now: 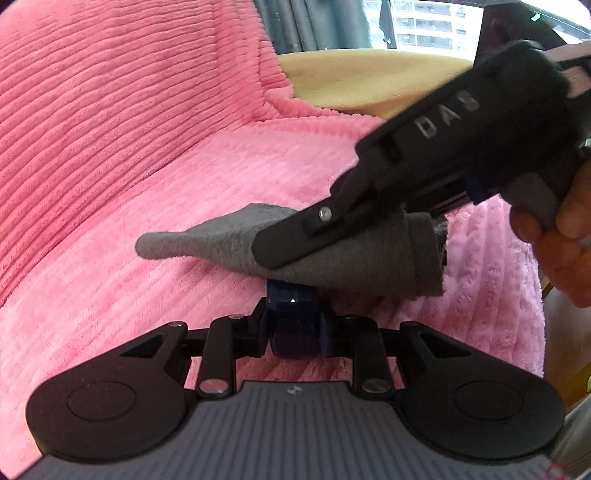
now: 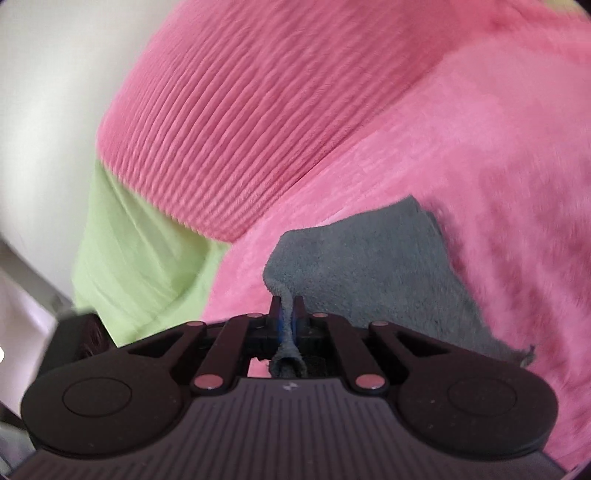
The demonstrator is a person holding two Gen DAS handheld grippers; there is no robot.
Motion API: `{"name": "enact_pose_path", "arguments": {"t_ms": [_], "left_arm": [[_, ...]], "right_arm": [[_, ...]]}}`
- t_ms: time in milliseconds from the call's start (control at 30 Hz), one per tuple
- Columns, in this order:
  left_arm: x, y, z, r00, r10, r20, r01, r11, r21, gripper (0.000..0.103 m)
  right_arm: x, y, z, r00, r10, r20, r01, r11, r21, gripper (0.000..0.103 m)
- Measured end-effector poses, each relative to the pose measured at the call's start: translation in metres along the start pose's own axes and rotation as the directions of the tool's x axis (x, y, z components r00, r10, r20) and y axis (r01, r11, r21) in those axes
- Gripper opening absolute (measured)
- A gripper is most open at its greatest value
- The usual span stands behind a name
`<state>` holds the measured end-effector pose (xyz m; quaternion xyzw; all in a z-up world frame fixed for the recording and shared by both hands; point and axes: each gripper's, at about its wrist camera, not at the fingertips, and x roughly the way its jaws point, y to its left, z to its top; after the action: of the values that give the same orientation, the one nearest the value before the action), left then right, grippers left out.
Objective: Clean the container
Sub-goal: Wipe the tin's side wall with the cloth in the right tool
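Left gripper [image 1: 293, 314] clamps a small dark-blue translucent container [image 1: 291, 300]; right gripper [image 2: 287, 314] pinches the grey microfibre cloth [image 2: 369, 273]. Cloth sits against the container's top over the pink ribbed plush cover [image 1: 147, 147]. Wiping looks underway, not finished.

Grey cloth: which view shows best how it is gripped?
Right wrist view: the cloth runs straight between the right tool's shut pads. Left wrist view shows the cloth from the side, partly hidden behind that tool.

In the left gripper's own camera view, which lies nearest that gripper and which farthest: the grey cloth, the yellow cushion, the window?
1. Grey cloth: just beyond the left gripper, centre.
2. Yellow cushion: behind the pink blanket, upper right.
3. Window: top edge, farthest back.
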<state>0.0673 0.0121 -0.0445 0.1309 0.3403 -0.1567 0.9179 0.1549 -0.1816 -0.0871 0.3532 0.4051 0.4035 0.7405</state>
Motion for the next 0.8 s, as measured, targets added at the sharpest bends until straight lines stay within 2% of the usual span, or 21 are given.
{"name": "enact_pose_path", "arguments": {"t_ms": [100,233,333,433,567,633,700,800], "left_arm": [[0.000,0.000,0.000,1.000,0.001,0.006,-0.001,1.000,0.009,0.030],[0.002,-0.001,0.000,1.000,-0.001,0.009,0.001,1.000,0.015,0.030],[0.001,-0.002,-0.001,1.000,-0.003,0.011,0.002,1.000,0.025,0.030],[0.001,-0.003,-0.002,1.000,-0.004,0.006,0.003,0.999,0.035,0.030],[-0.004,-0.005,-0.005,1.000,-0.017,-0.007,0.017,0.999,0.047,0.030],[-0.010,-0.002,-0.004,1.000,-0.025,-0.009,0.026,0.999,0.032,0.033],[-0.014,0.001,-0.003,0.999,-0.032,-0.004,0.032,0.999,0.015,0.037],[-0.017,0.002,-0.001,0.999,-0.038,0.002,0.038,0.999,0.000,0.037]], "right_arm": [[-0.004,-0.014,0.000,0.999,0.024,0.026,-0.026,0.996,0.089,0.001],[-0.008,-0.021,0.002,0.998,0.004,0.060,-0.012,0.992,0.127,0.001],[-0.010,-0.030,0.005,0.997,-0.040,0.072,0.029,0.990,0.138,0.001],[-0.011,-0.044,0.005,0.997,-0.018,0.069,0.005,0.982,0.186,0.001],[-0.010,-0.045,0.005,0.995,-0.073,0.070,0.058,0.980,0.192,0.002],[-0.010,-0.043,0.003,0.995,-0.088,0.055,0.076,0.981,0.180,0.002],[-0.007,-0.036,0.000,0.997,-0.061,0.036,0.054,0.985,0.167,0.003],[-0.001,-0.018,-0.007,1.000,-0.027,0.008,0.026,0.992,0.120,0.003]]}}
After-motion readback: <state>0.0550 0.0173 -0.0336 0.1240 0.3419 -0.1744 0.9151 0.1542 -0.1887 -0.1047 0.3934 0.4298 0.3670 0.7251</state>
